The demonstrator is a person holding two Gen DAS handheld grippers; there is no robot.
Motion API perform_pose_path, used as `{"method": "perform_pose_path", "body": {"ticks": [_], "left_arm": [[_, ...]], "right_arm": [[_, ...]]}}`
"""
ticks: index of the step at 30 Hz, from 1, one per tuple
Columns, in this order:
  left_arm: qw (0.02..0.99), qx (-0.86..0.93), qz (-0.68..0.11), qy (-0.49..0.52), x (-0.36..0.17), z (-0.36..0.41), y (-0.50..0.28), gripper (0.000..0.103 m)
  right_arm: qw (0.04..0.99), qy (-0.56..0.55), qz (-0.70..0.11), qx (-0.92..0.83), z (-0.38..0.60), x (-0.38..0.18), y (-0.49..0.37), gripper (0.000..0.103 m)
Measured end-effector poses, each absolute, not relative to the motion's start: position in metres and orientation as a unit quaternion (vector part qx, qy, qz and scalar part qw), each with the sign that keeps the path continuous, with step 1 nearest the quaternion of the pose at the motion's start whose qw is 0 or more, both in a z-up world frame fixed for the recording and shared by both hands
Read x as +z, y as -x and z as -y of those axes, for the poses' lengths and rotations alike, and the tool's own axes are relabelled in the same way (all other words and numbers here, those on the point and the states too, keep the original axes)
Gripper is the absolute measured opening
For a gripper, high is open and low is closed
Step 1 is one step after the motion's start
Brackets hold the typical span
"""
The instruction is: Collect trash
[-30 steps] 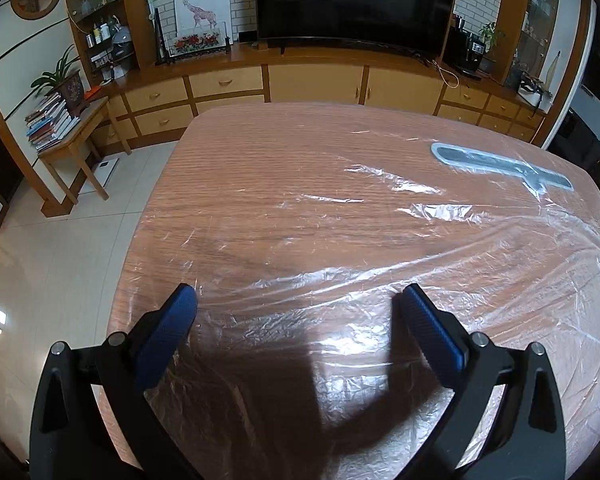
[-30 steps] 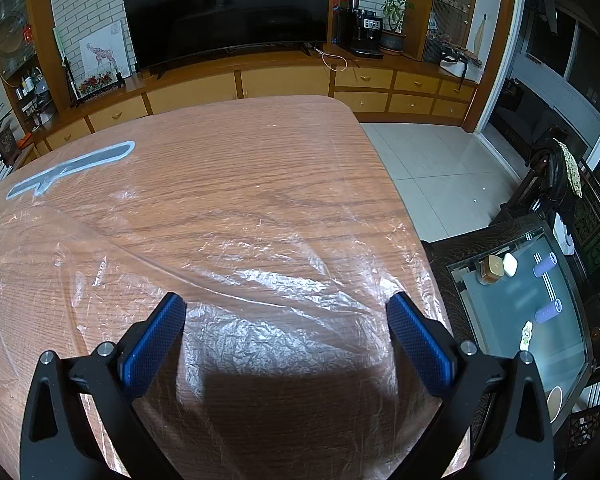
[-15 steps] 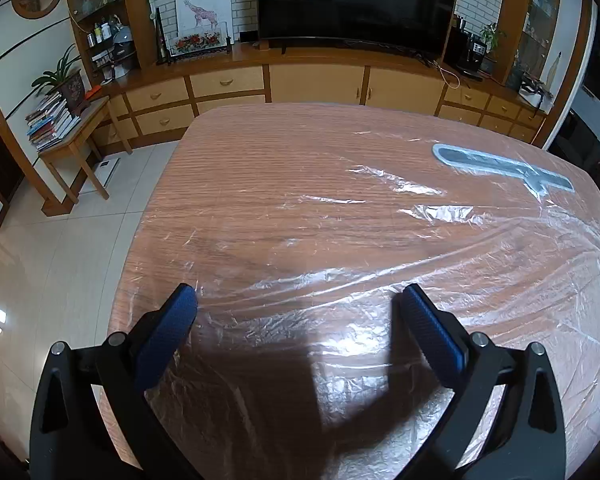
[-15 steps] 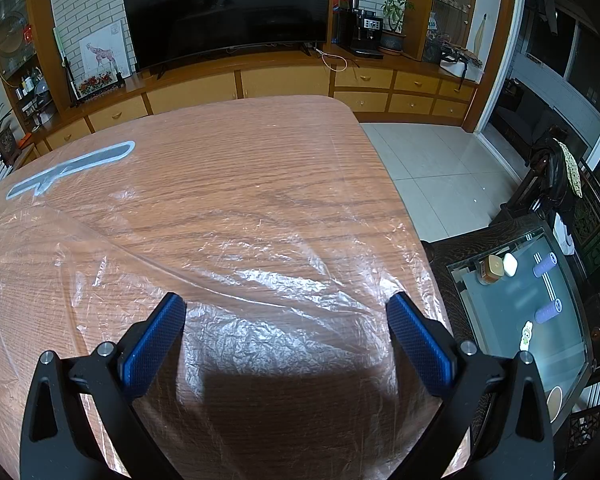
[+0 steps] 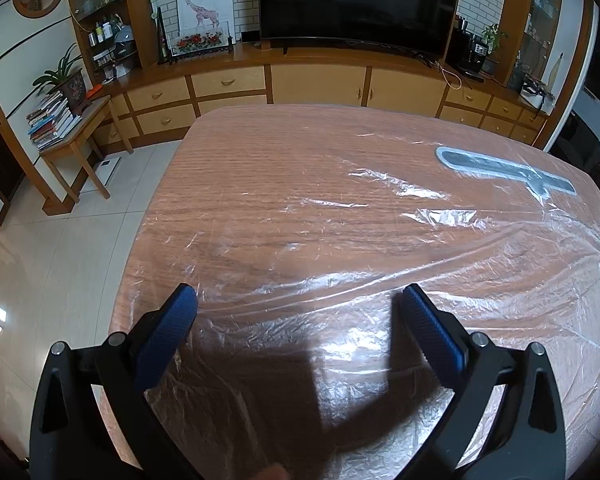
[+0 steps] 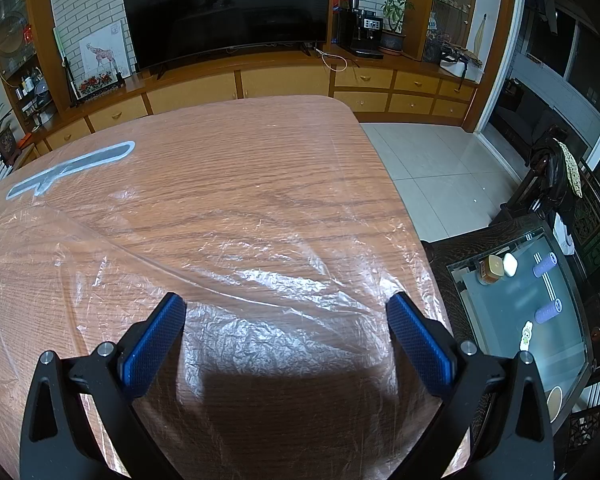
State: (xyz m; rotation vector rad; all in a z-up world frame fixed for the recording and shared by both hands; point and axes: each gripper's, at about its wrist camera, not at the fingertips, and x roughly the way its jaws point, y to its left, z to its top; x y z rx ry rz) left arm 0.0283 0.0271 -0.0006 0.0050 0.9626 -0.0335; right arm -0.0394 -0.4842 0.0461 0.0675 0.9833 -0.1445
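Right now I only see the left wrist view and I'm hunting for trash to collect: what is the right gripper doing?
Observer: The right gripper is open and empty, over the crinkled clear plastic sheet near the wooden table's right edge.
Operator: What lies beyond that edge?
Observer: A low glass-topped side table stands beside it, holding an amber jar and two purple cylinders.
Operator: Any loose trash on the big table's right side?
Observer: None shows there. Only the sheet covers that side, and a grey strip lies far off to the gripper's left.
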Motion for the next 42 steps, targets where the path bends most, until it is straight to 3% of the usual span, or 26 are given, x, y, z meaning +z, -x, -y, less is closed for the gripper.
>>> {"method": "perform_pose_path", "body": {"ticks": [42], "left_arm": [[0.886, -0.015, -0.464, -0.002, -0.0004, -0.0272, -0.0300, 0.102]], "right_arm": [[0.878, -0.032, -0.472, -0.069, 0.4838, 0.0464, 0.0388, 0.099]]}}
